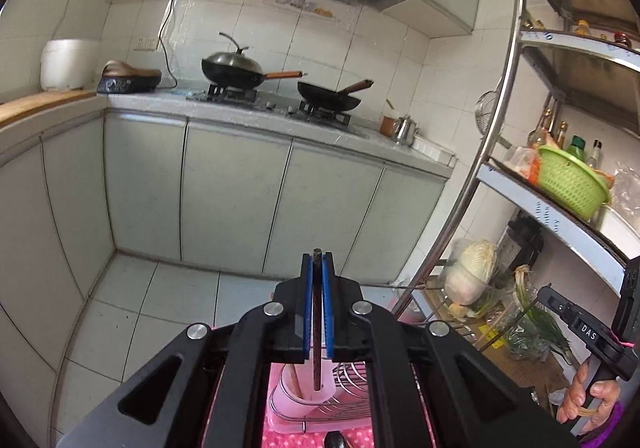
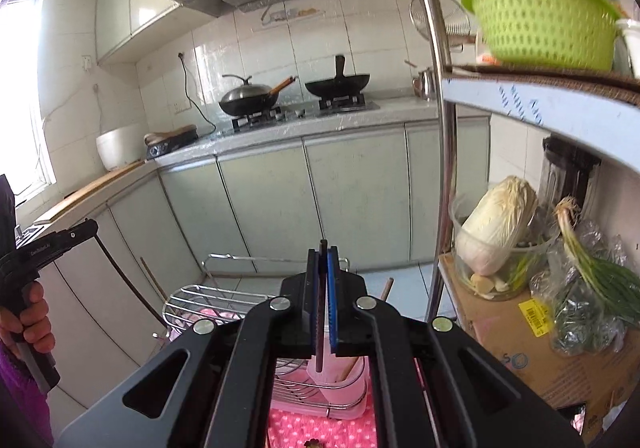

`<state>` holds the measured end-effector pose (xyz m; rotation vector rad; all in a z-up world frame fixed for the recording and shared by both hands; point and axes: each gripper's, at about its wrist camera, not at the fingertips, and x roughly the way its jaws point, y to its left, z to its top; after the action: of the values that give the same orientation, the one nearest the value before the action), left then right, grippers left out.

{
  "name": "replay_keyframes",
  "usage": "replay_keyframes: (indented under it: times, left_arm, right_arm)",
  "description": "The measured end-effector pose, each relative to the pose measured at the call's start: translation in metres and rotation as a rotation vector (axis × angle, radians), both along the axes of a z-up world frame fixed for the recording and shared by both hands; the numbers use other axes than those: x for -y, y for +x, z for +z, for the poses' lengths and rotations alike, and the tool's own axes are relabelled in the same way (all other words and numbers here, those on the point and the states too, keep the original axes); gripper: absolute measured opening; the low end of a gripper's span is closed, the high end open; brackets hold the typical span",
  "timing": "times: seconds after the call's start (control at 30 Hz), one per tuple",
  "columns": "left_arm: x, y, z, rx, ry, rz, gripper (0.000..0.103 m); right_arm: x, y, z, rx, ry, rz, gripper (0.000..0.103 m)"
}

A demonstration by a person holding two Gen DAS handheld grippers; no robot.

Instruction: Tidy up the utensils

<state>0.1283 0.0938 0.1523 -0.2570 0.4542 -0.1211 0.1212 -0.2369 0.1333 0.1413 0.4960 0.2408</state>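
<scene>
My left gripper (image 1: 317, 260) is shut on a dark brown chopstick (image 1: 317, 328) that hangs upright between the blue pads, its lower end over a white utensil cup (image 1: 298, 388). My right gripper (image 2: 322, 254) is shut on a dark chopstick (image 2: 320, 328), also upright, its lower end above the same cup (image 2: 340, 380). A light wooden chopstick (image 2: 350, 367) stands in the cup. The cup sits in a wire dish rack (image 2: 208, 302) on a pink tray (image 2: 300, 404). The right gripper's handle shows in the left wrist view (image 1: 592, 336), the left gripper in the right wrist view (image 2: 56, 242).
A pink dotted cloth (image 2: 320, 430) lies under the tray. A metal shelf unit (image 2: 444, 135) stands at the right with a green basket (image 2: 540, 19), a cabbage (image 2: 496, 224) and spring onions (image 2: 592, 268). Grey cabinets (image 1: 240, 187) and a stove with two woks (image 1: 236, 71) are ahead.
</scene>
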Motion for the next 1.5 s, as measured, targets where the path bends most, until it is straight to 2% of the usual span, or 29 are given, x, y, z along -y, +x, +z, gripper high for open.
replay_keyframes:
  times: [0.5, 0.77, 0.97, 1.1, 1.13, 1.2, 1.27, 1.33, 1.5]
  left_arm:
    - [0.011, 0.047, -0.073, -0.194, 0.022, -0.017, 0.004]
    - [0.007, 0.061, -0.094, -0.256, 0.001, -0.014, 0.004]
    - [0.011, 0.069, -0.095, -0.266, -0.016, -0.011, 0.004]
    - [0.011, 0.068, -0.096, -0.268, -0.036, -0.021, 0.008]
    - [0.011, 0.067, -0.096, -0.265, -0.034, -0.014, 0.010]
    - [0.009, 0.063, -0.092, -0.250, -0.039, -0.012, 0.015]
    - [0.009, 0.058, -0.088, -0.235, -0.042, -0.018, 0.022]
    - [0.010, 0.054, -0.082, -0.218, -0.036, -0.023, 0.029]
    - [0.013, 0.039, -0.069, -0.186, -0.022, -0.021, 0.030]
  right_arm:
    - [-0.009, 0.033, -0.045, -0.175, -0.014, 0.038, 0.004]
    - [-0.014, 0.049, -0.064, -0.225, -0.035, 0.030, 0.004]
    - [-0.016, 0.060, -0.075, -0.259, -0.041, 0.026, 0.005]
    - [-0.017, 0.061, -0.078, -0.273, -0.046, 0.036, 0.005]
    - [-0.018, 0.060, -0.076, -0.273, -0.046, 0.038, 0.006]
    - [-0.017, 0.057, -0.073, -0.261, -0.047, 0.037, 0.016]
    - [-0.016, 0.052, -0.068, -0.242, -0.046, 0.035, 0.029]
    - [-0.016, 0.048, -0.064, -0.227, -0.050, 0.036, 0.030]
    - [-0.012, 0.030, -0.048, -0.175, -0.056, 0.023, 0.030]
